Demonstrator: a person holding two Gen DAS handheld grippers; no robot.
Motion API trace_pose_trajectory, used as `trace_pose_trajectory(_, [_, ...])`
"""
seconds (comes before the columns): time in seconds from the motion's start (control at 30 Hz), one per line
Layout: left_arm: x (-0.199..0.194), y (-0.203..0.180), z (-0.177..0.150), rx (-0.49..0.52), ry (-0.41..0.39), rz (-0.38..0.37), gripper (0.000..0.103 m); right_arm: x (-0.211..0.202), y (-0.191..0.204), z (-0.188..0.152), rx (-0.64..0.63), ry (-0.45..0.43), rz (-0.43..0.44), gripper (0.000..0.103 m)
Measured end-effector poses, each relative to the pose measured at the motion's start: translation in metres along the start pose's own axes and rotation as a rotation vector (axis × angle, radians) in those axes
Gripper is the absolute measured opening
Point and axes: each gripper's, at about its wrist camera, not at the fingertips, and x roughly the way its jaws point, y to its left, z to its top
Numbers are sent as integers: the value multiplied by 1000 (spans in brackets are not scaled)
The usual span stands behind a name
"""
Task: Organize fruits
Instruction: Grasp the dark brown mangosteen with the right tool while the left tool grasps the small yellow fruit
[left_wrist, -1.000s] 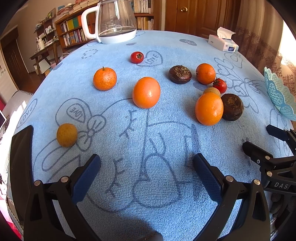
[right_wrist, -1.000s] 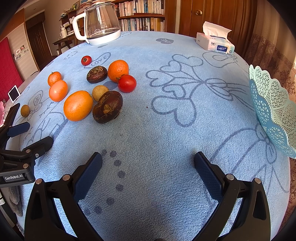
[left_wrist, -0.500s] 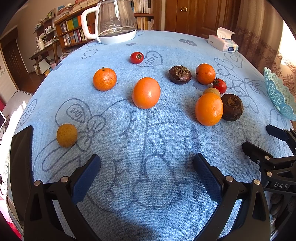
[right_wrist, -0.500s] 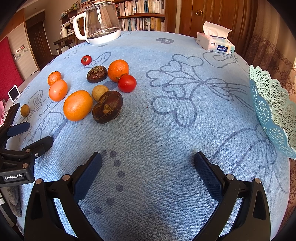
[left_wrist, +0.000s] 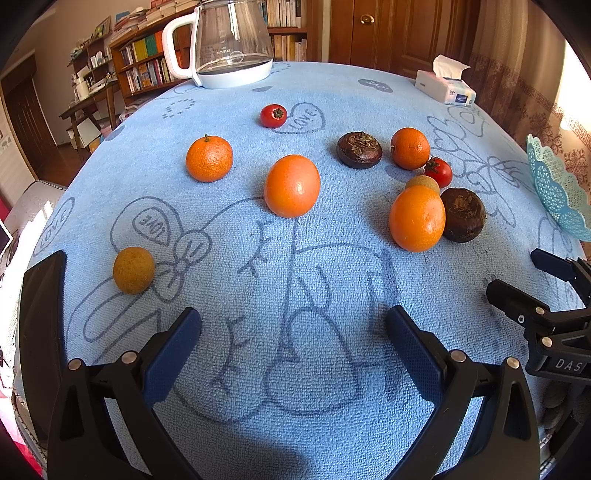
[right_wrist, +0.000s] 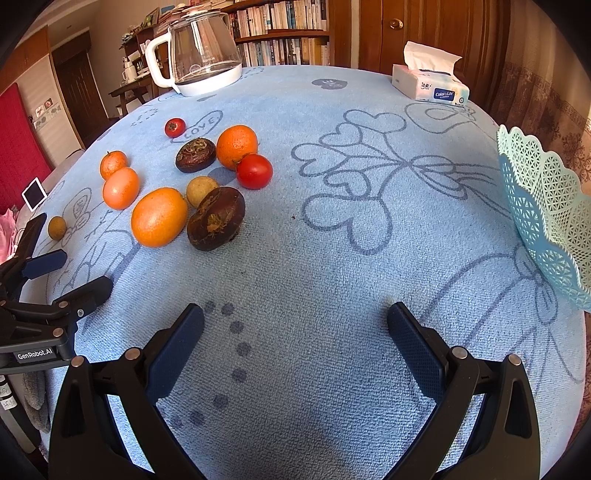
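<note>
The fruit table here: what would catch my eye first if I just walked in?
Bright round orange fruits and dark brown wrinkled fruits lie scattered on the left half of the pale blue cloth with heart drawings. A lacy turquoise plastic basket waits at the right edge, with no fruit visible inside. A clear glass kettle with a white handle stands at the far side.

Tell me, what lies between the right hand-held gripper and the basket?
Only bare blue tablecloth separates the right hand-held gripper from the basket, per the right wrist view.
</note>
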Motion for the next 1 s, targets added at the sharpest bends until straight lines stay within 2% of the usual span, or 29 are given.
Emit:
trace_pose_trajectory(0.13, [-1, 0, 1, -3, -4, -4, 98, -6, -8, 1, 48, -27, 62, 101])
trace_pose_trajectory(0.23, [-8, 5, 2, -23, -28, -43, 98, -16, -14, 2, 83, -72, 145, 101])
trace_pose_trajectory(0.33, [-21, 15, 4, -52, -83, -105, 98, -32, -23, 4, 146, -166, 260, 101])
trace_pose_trajectory(0.4, [-34, 20, 5, -36, -148, -89, 98, -41, -27, 6, 187, -214, 301, 101])
trace_pose_trajectory(0.5, [-53, 30, 7, -18, -234, -37, 98, -49, -29, 7, 197, -257, 268, 101])
trace_pose_trajectory(0.57, [-59, 40, 9, -36, -255, -25, 98, -49, -30, 7, 202, -252, 252, 101])
trace_pose_trajectory(0.63, [-58, 48, 11, -57, -254, -28, 98, -46, -29, 7, 204, -236, 259, 101])
trace_pose_trajectory(0.83, [-40, 62, 11, -49, -204, 24, 96, -40, -22, 6, 167, -197, 230, 101])
trace_pose_trajectory(1.0, [-25, 76, 11, -78, -147, 2, 73, -36, -15, 4, 134, -180, 214, 101])
